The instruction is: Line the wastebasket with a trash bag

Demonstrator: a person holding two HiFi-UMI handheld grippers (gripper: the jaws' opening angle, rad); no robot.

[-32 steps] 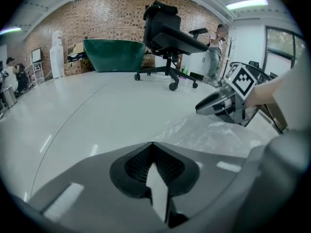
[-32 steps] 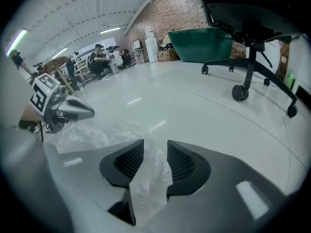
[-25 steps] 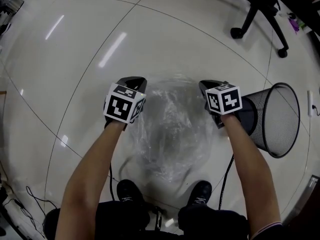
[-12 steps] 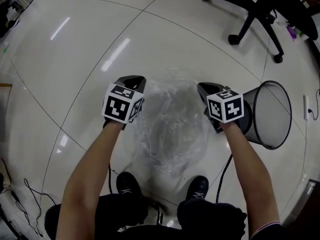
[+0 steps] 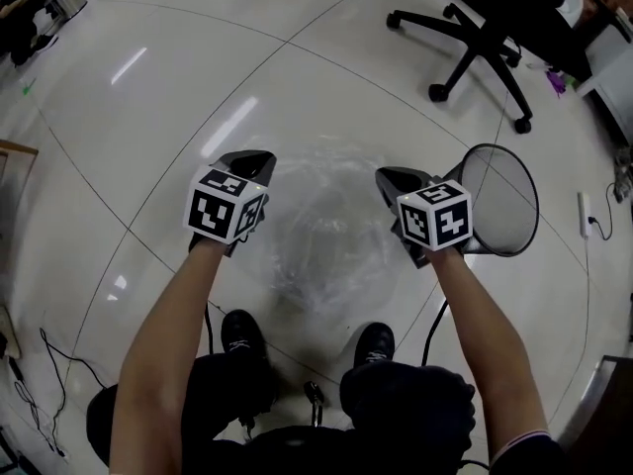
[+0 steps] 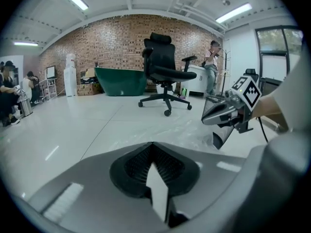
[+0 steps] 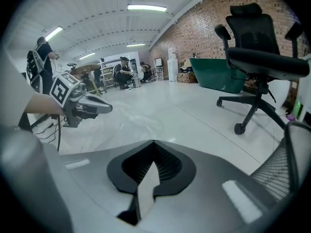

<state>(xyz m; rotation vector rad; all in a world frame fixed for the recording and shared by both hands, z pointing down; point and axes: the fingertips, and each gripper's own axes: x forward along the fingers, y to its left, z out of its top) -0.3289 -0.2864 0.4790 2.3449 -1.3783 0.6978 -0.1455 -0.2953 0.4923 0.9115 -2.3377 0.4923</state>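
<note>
A clear, crinkled trash bag hangs stretched between my two grippers above the pale floor. My left gripper pinches the bag's left edge and my right gripper pinches its right edge; both sets of jaws are closed tight. A black mesh wastebasket lies tipped just right of my right gripper, with its open mouth facing up and left. In the left gripper view my left gripper is shut, and the right gripper shows across the plastic. The right gripper view shows my right gripper shut, with the basket's rim at its right.
A black office chair on casters stands beyond the basket. My two shoes stand on the floor beneath the bag. Cables trail at the lower left. People and shelving are far across the room.
Both grippers have risen together, still shut, lifting the trash bag off the floor. The bag now hangs higher between them, and the basket sits closer behind the right gripper.
</note>
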